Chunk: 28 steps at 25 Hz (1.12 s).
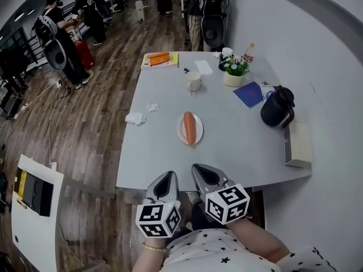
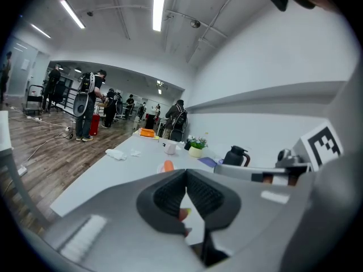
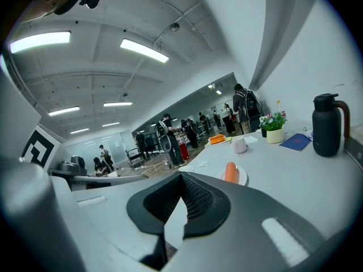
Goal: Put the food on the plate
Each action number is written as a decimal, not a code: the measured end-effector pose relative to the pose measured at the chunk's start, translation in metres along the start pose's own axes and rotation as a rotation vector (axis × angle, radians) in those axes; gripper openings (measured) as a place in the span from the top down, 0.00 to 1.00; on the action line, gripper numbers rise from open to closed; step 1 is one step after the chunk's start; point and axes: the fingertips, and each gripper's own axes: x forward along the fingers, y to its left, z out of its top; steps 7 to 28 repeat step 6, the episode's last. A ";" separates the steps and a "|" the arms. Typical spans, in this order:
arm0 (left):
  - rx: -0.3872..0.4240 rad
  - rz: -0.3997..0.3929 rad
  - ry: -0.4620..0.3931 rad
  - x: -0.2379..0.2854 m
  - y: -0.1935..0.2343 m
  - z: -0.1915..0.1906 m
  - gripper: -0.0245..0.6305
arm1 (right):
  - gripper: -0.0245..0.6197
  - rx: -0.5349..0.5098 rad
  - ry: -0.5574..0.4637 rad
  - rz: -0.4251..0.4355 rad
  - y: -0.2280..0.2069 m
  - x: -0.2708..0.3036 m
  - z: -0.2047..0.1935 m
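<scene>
An orange sausage [image 1: 189, 127] lies lengthwise on a small white plate [image 1: 198, 130] in the middle of the grey table [image 1: 238, 146]. Both grippers hover side by side off the table's near edge, close to my body and well short of the plate. My left gripper [image 1: 168, 178] is shut with nothing in it, and so is my right gripper [image 1: 198, 170]. In the left gripper view the closed jaws [image 2: 185, 173] point toward the sausage [image 2: 168, 166]. The right gripper view has its shut jaws [image 3: 181, 175] aimed the same way, with the sausage [image 3: 229, 171] and plate [image 3: 242, 178] ahead.
Beyond the plate stand a white cup [image 1: 194, 81], a flower pot [image 1: 233, 72] and a tray of orange food [image 1: 160, 58]. A black jug [image 1: 277, 107], a blue booklet [image 1: 248, 93] and a box [image 1: 298, 143] sit on the right, crumpled tissues [image 1: 135, 118] on the left. People stand on the wood floor behind.
</scene>
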 end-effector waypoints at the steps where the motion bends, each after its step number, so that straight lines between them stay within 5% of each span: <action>1: 0.000 0.000 0.002 -0.001 0.000 -0.001 0.95 | 0.96 0.000 0.001 0.002 0.001 -0.001 -0.001; 28: -0.003 0.000 0.000 -0.005 -0.003 -0.003 0.95 | 0.97 0.000 0.010 0.011 0.005 -0.005 -0.006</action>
